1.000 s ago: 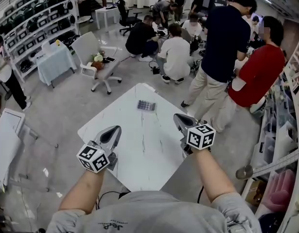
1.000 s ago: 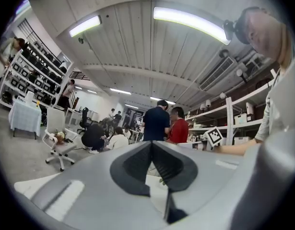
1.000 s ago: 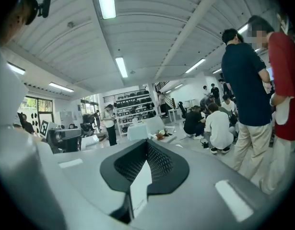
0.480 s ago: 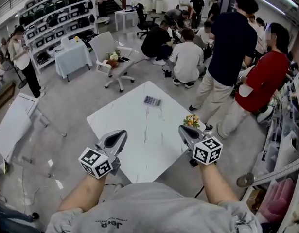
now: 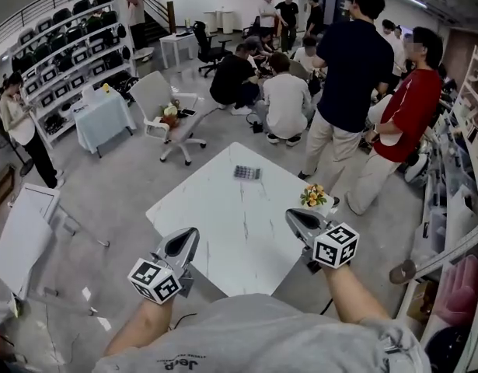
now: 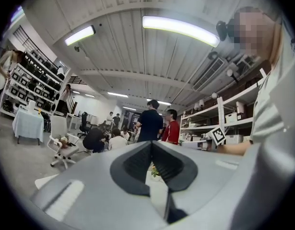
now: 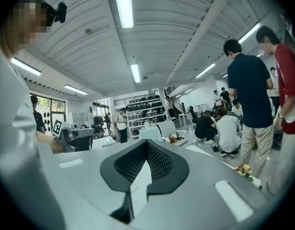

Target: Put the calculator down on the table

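The calculator [image 5: 247,172] lies flat on the white table [image 5: 223,231], near the table's far corner and well apart from both grippers. The left gripper [image 5: 189,235] is held over the table's near left edge, pointing toward the far side. In its own view the two dark pads meet at their tips with nothing between them, so the jaws are together and empty. The right gripper [image 5: 292,217] is held over the near right part of the table, also pointing away from the person. Its view shows the same: the tips are closed against each other and carry nothing. A small bunch of flowers [image 5: 313,196] sits at the table's right corner, just beyond the right gripper. Past the table, a white office chair [image 5: 167,111] stands on the grey floor, a group of people sit or crouch further back, and two people stand to the right, one in a dark shirt [image 5: 350,61] and one in a red shirt [image 5: 406,107].
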The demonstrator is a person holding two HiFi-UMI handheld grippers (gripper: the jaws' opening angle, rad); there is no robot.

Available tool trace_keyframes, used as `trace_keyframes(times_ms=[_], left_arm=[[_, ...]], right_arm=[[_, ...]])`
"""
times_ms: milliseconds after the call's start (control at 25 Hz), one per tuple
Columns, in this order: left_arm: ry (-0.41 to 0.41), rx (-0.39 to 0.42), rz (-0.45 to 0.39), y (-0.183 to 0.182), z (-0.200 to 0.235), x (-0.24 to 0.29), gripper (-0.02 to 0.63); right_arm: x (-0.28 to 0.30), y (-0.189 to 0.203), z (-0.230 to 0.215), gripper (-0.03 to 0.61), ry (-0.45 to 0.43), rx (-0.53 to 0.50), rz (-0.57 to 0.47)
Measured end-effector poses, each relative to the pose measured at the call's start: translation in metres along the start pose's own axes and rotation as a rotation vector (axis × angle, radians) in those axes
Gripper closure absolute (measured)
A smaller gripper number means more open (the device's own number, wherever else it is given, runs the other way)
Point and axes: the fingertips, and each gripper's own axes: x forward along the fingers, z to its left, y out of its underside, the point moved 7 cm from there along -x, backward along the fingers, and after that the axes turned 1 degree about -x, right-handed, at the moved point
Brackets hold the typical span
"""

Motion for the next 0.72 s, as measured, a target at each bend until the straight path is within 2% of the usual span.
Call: trace_keyframes(times_ms=[200,720], left_arm=[[0.024,-0.017,-0.021,-0.010,0.011,0.005,0.552],[0.041,-0.028,-0.037,-0.011,0.006,0.010,0.552]], right_arm=[[0.006,-0.008,0.007,0.575,0.017,-0.019,0.013],[0.003,-0.014,-0.002,0.575,0.044,-0.039,0.001]])
